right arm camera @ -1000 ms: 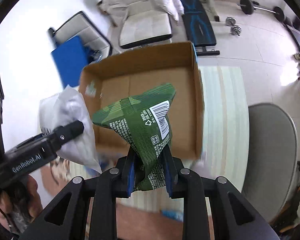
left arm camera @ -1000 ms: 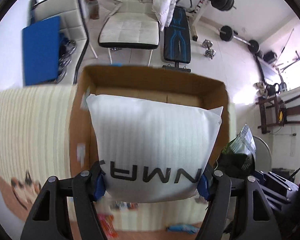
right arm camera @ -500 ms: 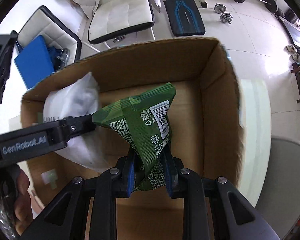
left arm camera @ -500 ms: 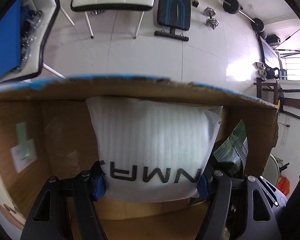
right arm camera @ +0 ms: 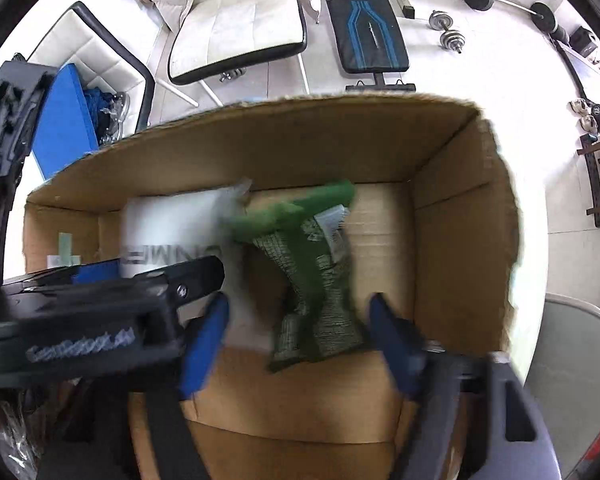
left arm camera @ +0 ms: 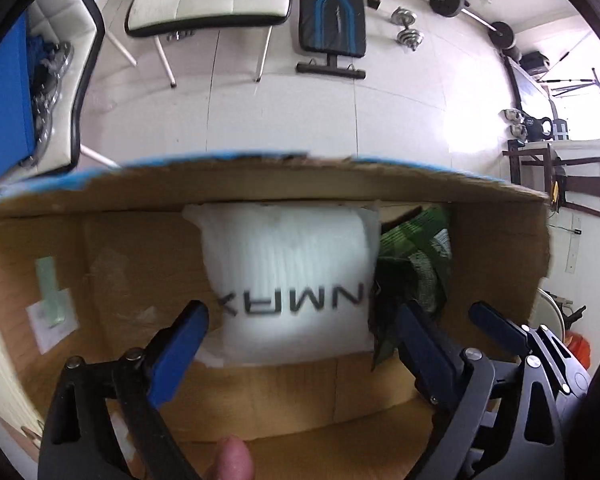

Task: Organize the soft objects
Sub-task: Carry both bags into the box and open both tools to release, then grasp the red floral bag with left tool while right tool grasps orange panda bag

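Both claws have just been opening inside the cardboard box [right arm camera: 464, 216]. The left claw [left arm camera: 300, 332] stands wide, pads clear of the white foam pouch [left arm camera: 292, 276], which lies between them against the box's far wall. The right claw [right arm camera: 300, 328] is spread too, with the green snack bag [right arm camera: 312, 276] loose between its fingers, just beside the pouch. Risk: the green bag looks mid-drop (blurred, hard to be sure) and may slump onto the pouch or snag a pad on withdrawal. The two claws crowd each other near the box's middle; lifting out together could knock them. Beyond the box: white chair [right arm camera: 240, 24], weight bench [right arm camera: 364, 20], dumbbells [right arm camera: 448, 32].
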Tool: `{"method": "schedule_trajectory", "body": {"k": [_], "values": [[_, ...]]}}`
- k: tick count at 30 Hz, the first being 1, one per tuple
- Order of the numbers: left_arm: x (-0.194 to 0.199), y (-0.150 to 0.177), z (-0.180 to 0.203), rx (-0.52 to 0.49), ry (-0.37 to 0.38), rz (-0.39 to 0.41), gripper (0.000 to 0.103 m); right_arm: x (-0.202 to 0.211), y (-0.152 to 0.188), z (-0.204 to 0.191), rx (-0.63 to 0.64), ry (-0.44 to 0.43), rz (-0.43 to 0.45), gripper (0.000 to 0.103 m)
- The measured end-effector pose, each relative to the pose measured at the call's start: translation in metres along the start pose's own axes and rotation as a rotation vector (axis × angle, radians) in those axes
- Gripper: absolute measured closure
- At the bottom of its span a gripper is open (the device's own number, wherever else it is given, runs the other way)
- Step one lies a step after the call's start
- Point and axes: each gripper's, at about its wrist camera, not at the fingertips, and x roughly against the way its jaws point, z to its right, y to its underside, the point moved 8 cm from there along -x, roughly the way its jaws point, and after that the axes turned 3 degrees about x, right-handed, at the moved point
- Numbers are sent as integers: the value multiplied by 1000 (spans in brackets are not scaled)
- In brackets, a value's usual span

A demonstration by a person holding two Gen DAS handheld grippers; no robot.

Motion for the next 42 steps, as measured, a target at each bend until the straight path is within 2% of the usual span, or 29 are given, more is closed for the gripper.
{"method": "schedule_trajectory", "body": {"k": [2, 4, 9, 14, 19, 22, 24, 27, 29, 32, 35, 36, 38, 40, 42], "values": [[16, 4, -2, -12, -19, 38, 6, 7, 5, -1, -1, 4, -2, 23], [35, 10, -5, -24, -36, 89, 6, 15, 12, -6, 8, 4, 4, 12], [68, 38, -16, -44, -92, 181, 6, 42, 45, -12, 28, 63, 36, 0], [93, 68, -21, -34, -122, 245, 6, 55, 65, -18, 36, 97, 120, 0], [121, 99, -11, -43, -153, 324, 6, 79, 92, -23, 48, 93, 222, 0], [150, 119, -2, -46, -176, 414, 6, 97, 108, -31, 92, 95, 268, 0], [169, 136, -2, -46, -192, 474, 6, 115, 122, -37, 124, 79, 312, 0], [179, 170, -20, -20, -233, 517, 6, 131, 156, -49, 183, -14, 298, 0], [171, 194, -37, 9, -240, 496, 6, 130, 177, -54, 199, -32, 280, 0], [136, 239, -87, 105, -263, 407, 6, 107, 212, -64, 252, -45, 217, 0], [87, 286, -132, 231, -219, 298, 8, 64, 241, -79, 292, -63, 116, 0], [62, 302, -146, 264, -192, 251, 12, 49, 246, -82, 291, -76, 88, 0], [31, 325, -158, 291, -177, 194, 24, 16, 255, -93, 278, -110, 33, 7], [-3, 345, -168, 324, -138, 134, 26, -9, 256, -106, 295, -108, 19, 25], [-27, 356, -172, 336, -120, 97, 26, -25, 256, -118, 313, -89, 23, 26]]}}
